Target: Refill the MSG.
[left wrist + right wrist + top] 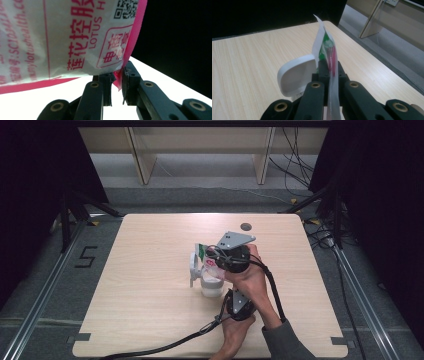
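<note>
While held up over the table (150, 270) near its middle, the packet (212, 265) is seen as a thin white sachet w/ pink edges, pink Chinese print, "LOTUS" lettering and a QR code (126, 8); a green patch is seen at its top (325, 41). Its edge is pinched flat by the right gripper (331, 71), jaws nearly closed on it. A lower pink corner (118, 77) is caught by the left gripper (116, 86), jaws narrow, approx. a slit apart. Just below and beside the packet a white jar (211, 287) is stood w/ its flip lid (295, 75) swung up.
</note>
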